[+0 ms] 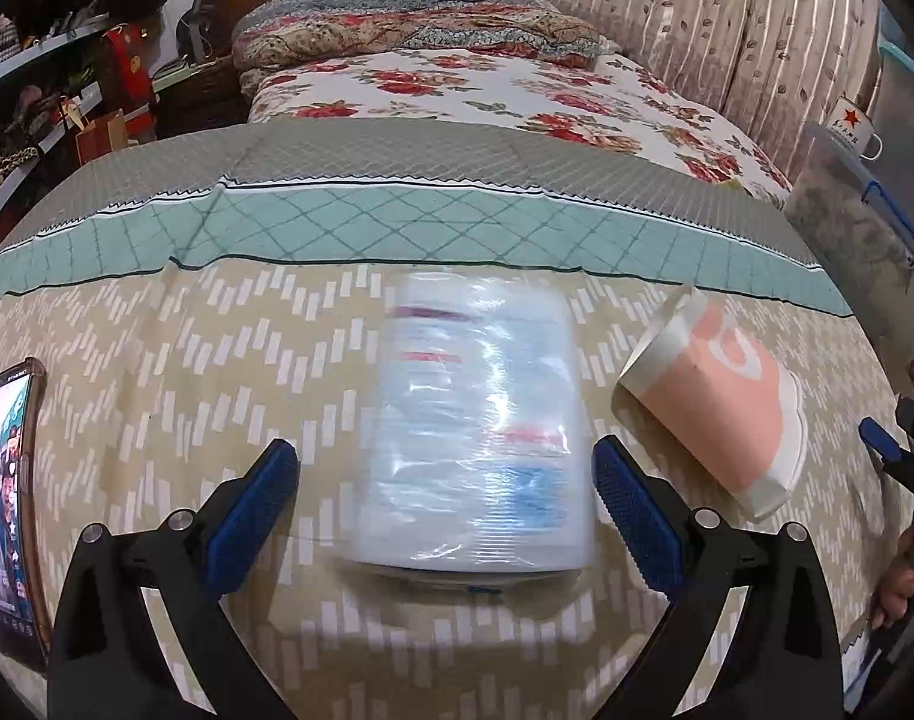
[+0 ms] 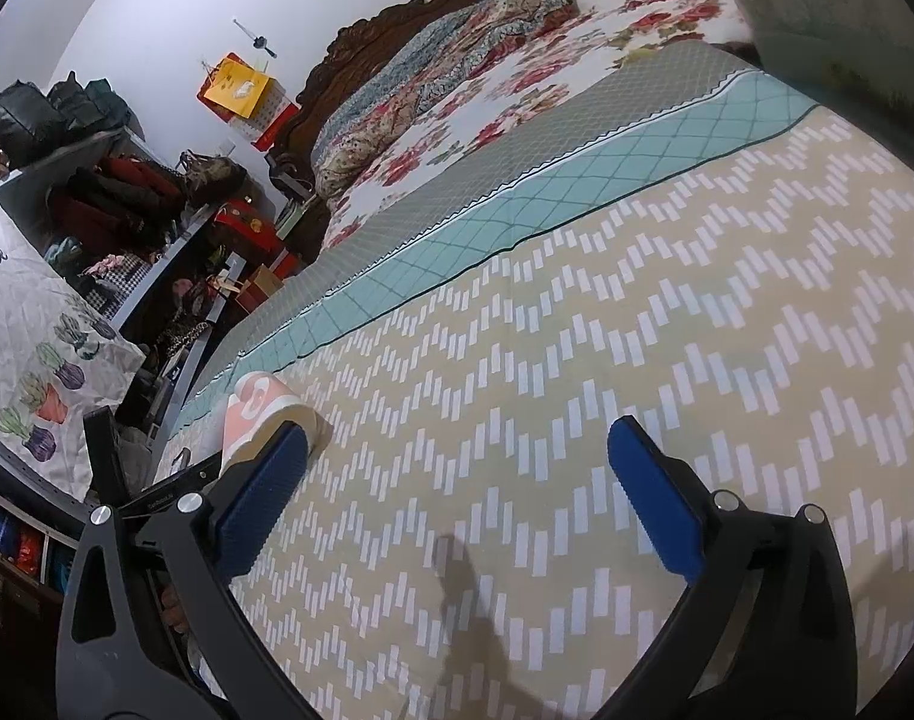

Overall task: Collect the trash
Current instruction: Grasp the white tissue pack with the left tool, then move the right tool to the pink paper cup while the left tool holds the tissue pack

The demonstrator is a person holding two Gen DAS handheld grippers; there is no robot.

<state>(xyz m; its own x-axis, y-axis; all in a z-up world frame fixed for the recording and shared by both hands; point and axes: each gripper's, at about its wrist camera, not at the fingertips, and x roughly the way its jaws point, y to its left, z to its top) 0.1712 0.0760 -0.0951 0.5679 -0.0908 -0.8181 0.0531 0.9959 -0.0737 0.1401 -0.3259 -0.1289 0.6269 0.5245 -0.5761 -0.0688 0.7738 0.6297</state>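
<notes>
On the zigzag-patterned bedspread (image 1: 157,372), a plastic-wrapped pack (image 1: 481,426) is lying between the spread-apart fingers of the left gripper (image 1: 445,498), a paper cup (image 1: 715,396) tipped over beside it. Seemingly light, soft and slippery, it is inviting a hold across its sides. The right gripper (image 2: 457,474) is hovering, parted and empty.
</notes>
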